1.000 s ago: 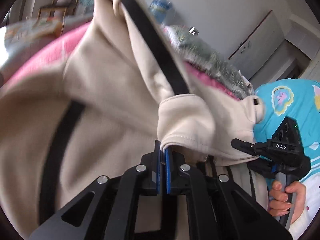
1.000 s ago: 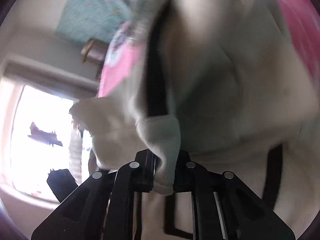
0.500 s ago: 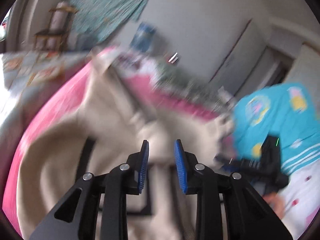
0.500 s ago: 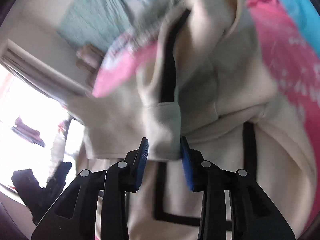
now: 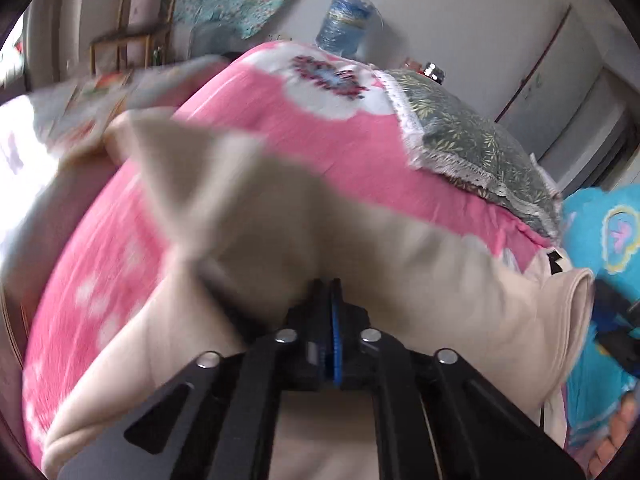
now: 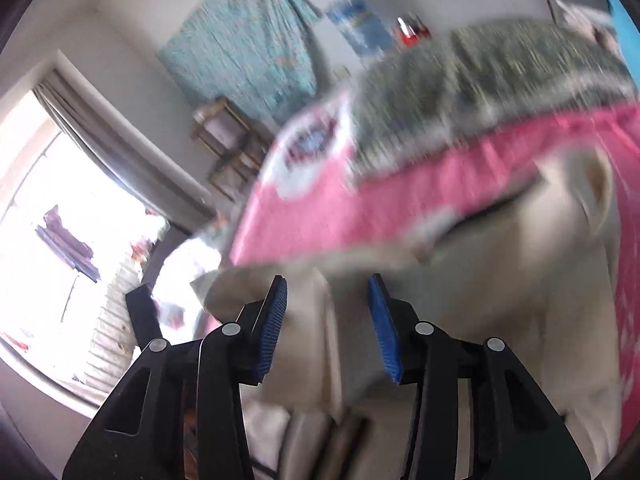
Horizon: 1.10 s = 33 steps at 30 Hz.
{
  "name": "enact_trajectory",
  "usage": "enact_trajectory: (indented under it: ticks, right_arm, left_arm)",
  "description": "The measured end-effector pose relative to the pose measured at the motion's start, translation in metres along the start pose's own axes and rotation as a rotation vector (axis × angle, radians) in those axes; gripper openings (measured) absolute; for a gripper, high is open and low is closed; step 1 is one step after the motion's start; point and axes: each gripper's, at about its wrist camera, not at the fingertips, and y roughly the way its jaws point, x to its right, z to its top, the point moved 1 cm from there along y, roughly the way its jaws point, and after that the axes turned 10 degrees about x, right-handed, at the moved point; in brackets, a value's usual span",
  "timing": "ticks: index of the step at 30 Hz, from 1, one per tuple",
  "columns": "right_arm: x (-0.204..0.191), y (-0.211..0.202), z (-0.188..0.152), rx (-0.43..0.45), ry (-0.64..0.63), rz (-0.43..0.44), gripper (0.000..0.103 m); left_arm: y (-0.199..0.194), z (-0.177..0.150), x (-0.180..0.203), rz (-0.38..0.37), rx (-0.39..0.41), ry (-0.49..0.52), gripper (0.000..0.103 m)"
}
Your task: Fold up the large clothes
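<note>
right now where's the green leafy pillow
In the left wrist view the green pillow lies upper right on the pink blanket, beyond the beige garment and just below the blue water jug.

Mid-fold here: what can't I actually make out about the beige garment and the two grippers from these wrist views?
- Left gripper: fingers closed together; its own body hides whether the beige garment is pinched.
- Right gripper: open, but motion blur hides whether the fingers touch the fabric between them.
- Garment's overall shape and fold lines: blurred in both views, cut off at the lower edges.
- Pink blanket: mostly covered by the garment.
</note>
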Motion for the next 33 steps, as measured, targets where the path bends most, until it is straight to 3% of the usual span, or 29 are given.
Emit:
enact_trajectory:
  ticks: [2, 4, 5, 6, 7, 9, 13, 16, 19, 21, 23, 24, 25, 26, 28, 30, 33]
  right_arm:
    - [0.035, -0.020, -0.043, -0.038, 0.029, -0.109, 0.036]
    - [0.074, -0.051, -0.087, -0.050, 0.142, -0.206, 0.035]
    - [0.086, -0.062, -0.099, -0.048, 0.184, -0.237, 0.030]
    - [0.097, -0.075, -0.109, -0.039, 0.242, -0.228, 0.015]
    - [0.104, -0.087, -0.114, -0.022, 0.296, -0.215, 0.014]
    - [0.098, -0.112, -0.103, 0.046, 0.302, -0.247, 0.019]
    - [0.035, -0.108, -0.049, 0.118, 0.081, -0.168, 0.028]
    - [-0.011, -0.057, -0.010, 0.069, -0.046, -0.084, 0.040]
    - [-0.038, 0.009, 0.007, -0.005, -0.056, 0.009, 0.040]
    - [-0.037, 0.036, 0.008, -0.006, -0.034, 0.027, 0.035]
    - [-0.004, 0.052, 0.003, 0.020, 0.011, -0.154, 0.027]
    - [0.029, 0.047, 0.000, 0.072, 0.088, -0.246, 0.005]
    - [0.052, 0.035, -0.003, 0.122, 0.152, -0.276, 0.000]
    - [0.087, 0.016, -0.010, 0.189, 0.244, -0.297, 0.000]
    - [0.136, -0.010, -0.026, 0.232, 0.378, -0.253, 0.000]
    - [0.154, -0.034, -0.035, 0.275, 0.358, -0.260, 0.000]
    - [0.162, -0.068, -0.044, 0.343, 0.290, -0.506, 0.002]
  left_arm:
    - [-0.012, -0.013, -0.023, -0.036, 0.032, -0.020, 0.003]
    - [-0.013, -0.015, -0.035, -0.085, 0.021, -0.096, 0.003]
    - [-0.009, -0.014, -0.033, -0.073, 0.010, -0.092, 0.003]
    - [-0.007, -0.015, -0.030, -0.056, 0.007, -0.072, 0.003]
    - [-0.005, -0.015, -0.022, -0.025, 0.015, -0.026, 0.003]
    - [-0.006, -0.016, -0.013, 0.011, 0.033, 0.035, 0.003]
    - [-0.006, -0.017, -0.022, -0.025, 0.041, -0.002, 0.003]
    - [-0.006, -0.018, -0.022, -0.028, 0.044, -0.003, 0.003]
    - [-0.006, -0.019, -0.022, -0.024, 0.047, 0.002, 0.003]
    - [-0.008, -0.019, -0.023, -0.027, 0.047, -0.001, 0.003]
    - [-0.008, -0.020, -0.023, -0.025, 0.048, 0.002, 0.003]
    - [-0.008, -0.020, -0.023, -0.023, 0.049, 0.006, 0.003]
    - [-0.008, -0.020, -0.023, -0.023, 0.049, 0.008, 0.003]
    - [-0.008, -0.020, -0.023, -0.025, 0.050, 0.010, 0.003]
    - [-0.009, -0.021, -0.022, -0.029, 0.051, 0.018, 0.003]
    - [-0.008, -0.022, -0.020, -0.029, 0.054, 0.027, 0.003]
    - [-0.008, -0.023, -0.020, -0.026, 0.060, 0.032, 0.003]
